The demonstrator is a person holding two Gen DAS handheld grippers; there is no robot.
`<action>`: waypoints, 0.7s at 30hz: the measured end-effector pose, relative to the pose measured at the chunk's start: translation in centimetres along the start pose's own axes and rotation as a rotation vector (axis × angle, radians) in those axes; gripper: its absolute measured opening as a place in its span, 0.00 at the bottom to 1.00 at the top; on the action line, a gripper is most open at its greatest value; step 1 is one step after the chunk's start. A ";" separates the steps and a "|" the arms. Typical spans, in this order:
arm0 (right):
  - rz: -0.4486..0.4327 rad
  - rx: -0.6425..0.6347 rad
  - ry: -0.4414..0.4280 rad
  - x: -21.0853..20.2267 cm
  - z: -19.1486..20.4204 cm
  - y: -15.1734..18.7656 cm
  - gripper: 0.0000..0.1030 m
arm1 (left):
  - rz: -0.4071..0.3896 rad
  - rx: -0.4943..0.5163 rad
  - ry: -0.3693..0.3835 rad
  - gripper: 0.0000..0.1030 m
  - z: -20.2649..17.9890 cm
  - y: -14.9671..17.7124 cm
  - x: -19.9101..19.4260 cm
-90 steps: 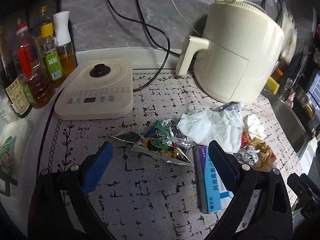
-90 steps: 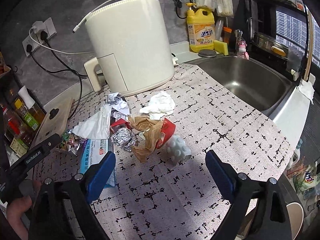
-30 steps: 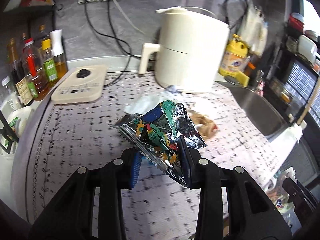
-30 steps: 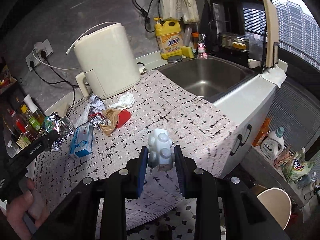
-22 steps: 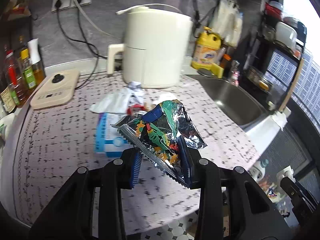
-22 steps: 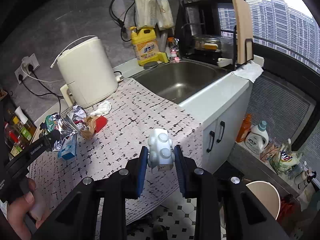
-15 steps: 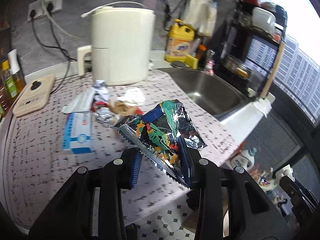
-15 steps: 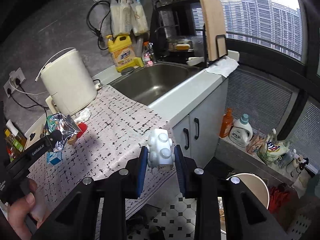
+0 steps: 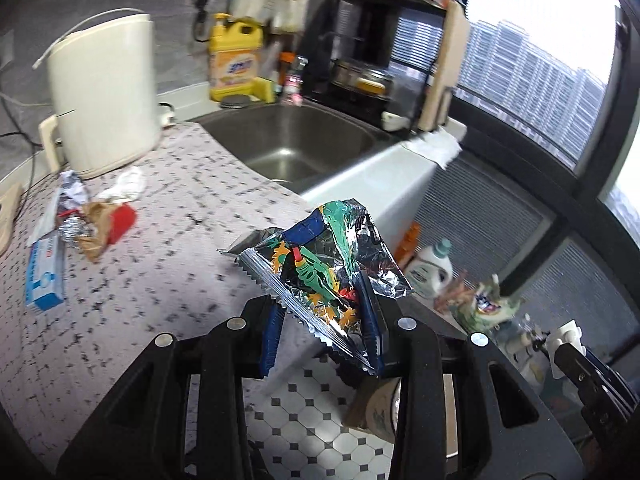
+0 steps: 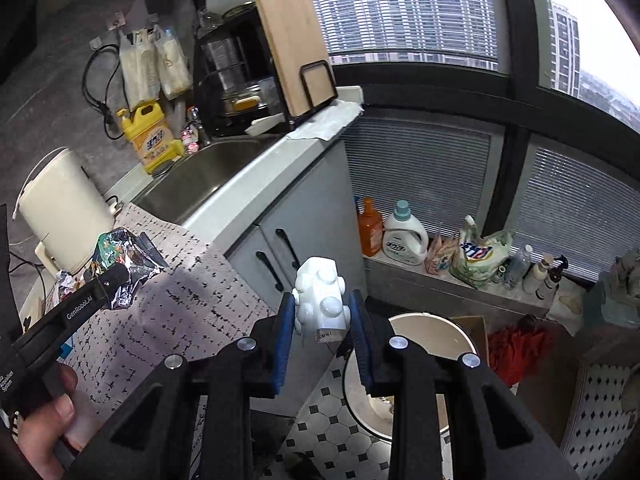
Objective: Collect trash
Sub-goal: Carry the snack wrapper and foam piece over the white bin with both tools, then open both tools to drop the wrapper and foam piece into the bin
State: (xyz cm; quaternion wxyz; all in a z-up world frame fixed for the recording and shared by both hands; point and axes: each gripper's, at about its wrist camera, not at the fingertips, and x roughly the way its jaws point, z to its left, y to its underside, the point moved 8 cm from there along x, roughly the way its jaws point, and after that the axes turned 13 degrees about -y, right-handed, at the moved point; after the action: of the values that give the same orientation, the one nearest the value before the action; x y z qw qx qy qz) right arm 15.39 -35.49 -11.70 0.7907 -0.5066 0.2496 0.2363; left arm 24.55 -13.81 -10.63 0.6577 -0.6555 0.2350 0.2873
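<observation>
My left gripper is shut on a crumpled foil snack bag with green and blue print, held in the air past the counter's edge; the bag also shows in the right wrist view. My right gripper is shut on a white knobbly plastic pack, held above a round cream trash bin on the tiled floor. More trash lies on the counter mat: a blue box, a foil ball, brown paper with a red piece and white tissue.
A cream air fryer stands at the back of the counter, a steel sink to its right with a yellow detergent jug. Bottles and bags line the window ledge. A cardboard box and red cloth sit by the bin.
Both grippers have swung right, away from the counter toward the floor and window. The bin has come into view under the right gripper. Both grips are unchanged.
</observation>
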 end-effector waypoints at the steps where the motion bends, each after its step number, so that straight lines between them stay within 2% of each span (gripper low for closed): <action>1: 0.000 0.011 0.010 -0.2 -0.7 0.1 0.27 | 0.005 0.014 0.013 0.34 -1.0 0.3 0.1; 8: 0.004 0.083 0.083 -1.1 -4.9 1.5 0.27 | 0.042 0.099 0.086 0.34 -6.4 2.0 1.0; 15: 0.023 0.145 0.131 -0.3 -8.6 2.9 0.27 | 0.089 0.175 0.139 0.34 -11.2 4.2 2.7; 20: 0.045 0.185 0.168 1.0 -11.0 4.0 0.30 | 0.120 0.221 0.161 0.34 -13.6 5.9 4.0; 21: 0.047 0.193 0.171 1.1 -11.2 4.1 0.35 | 0.125 0.229 0.165 0.34 -13.9 6.1 4.2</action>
State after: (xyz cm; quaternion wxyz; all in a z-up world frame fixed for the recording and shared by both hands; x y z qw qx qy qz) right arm 11.87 -44.12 -19.26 0.8060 -0.4404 0.3494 0.1854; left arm 24.34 -27.50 -18.42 0.6874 -0.5819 0.3597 0.2440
